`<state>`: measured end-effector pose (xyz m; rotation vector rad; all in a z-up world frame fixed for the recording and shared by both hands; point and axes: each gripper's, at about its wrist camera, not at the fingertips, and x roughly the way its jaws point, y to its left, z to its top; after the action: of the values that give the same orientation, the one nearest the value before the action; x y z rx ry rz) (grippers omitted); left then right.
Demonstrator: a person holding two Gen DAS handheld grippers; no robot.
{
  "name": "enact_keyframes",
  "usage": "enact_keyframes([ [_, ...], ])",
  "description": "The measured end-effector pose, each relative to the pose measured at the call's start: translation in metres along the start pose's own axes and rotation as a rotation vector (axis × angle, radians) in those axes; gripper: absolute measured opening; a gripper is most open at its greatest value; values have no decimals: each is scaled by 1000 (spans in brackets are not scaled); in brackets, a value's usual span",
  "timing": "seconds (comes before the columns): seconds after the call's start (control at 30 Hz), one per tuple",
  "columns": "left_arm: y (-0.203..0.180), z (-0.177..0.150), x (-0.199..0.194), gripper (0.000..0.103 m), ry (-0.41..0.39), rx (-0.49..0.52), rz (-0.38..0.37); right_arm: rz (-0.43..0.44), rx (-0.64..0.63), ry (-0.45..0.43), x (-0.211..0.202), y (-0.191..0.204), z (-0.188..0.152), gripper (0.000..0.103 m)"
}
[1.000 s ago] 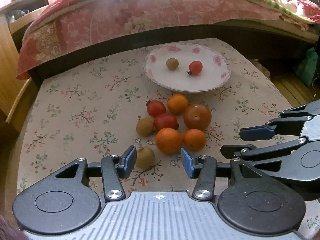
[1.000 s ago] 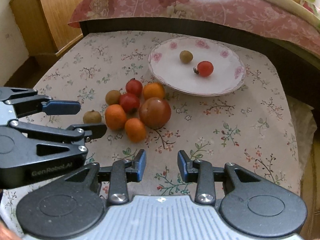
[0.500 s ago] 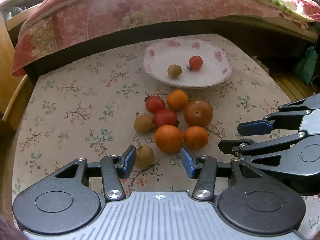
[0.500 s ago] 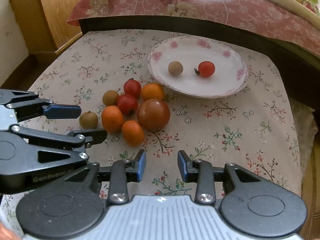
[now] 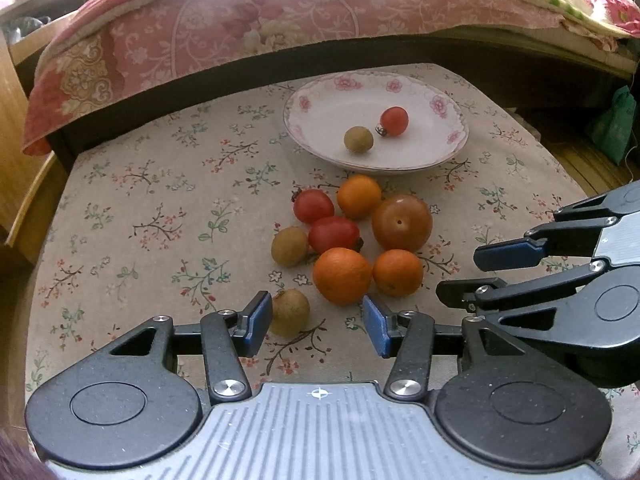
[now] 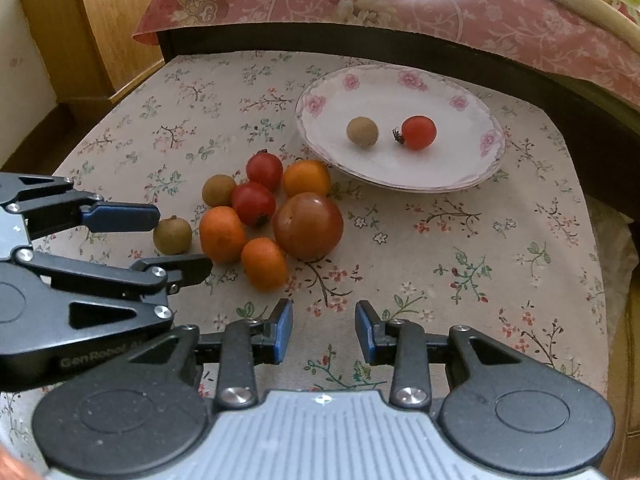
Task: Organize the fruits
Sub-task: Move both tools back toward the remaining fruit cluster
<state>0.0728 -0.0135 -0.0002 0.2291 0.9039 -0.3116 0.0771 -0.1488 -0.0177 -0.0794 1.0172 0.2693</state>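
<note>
My left gripper is nearer: jaws released, w/ the small brown fruit just inside the left pad, prob. not touching yet. It's round w/ dull, rough skin, no long axis. Right gripper is also released, over bare tabletop. The glossy plate lies beyond the pile.

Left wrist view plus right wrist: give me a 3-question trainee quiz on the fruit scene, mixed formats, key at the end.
1. How many fruits lie on the floral plate?
2. True or false: the left gripper is shut on the big brown-red tomato.
3. Which fruit sits nearest the left gripper's fingers: A) small brown fruit B) orange citrus C) red cherry tomato?

Key: 1) two, a brown fruit and a cherry tomato. 2) false, open. 3) A.
</note>
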Motion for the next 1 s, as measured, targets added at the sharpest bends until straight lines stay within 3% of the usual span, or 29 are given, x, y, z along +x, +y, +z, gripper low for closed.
enact_keyframes([
  [1.0, 9, -10, 2, 64, 5, 37, 5, 27, 17, 0, 0, -6, -2, 36],
])
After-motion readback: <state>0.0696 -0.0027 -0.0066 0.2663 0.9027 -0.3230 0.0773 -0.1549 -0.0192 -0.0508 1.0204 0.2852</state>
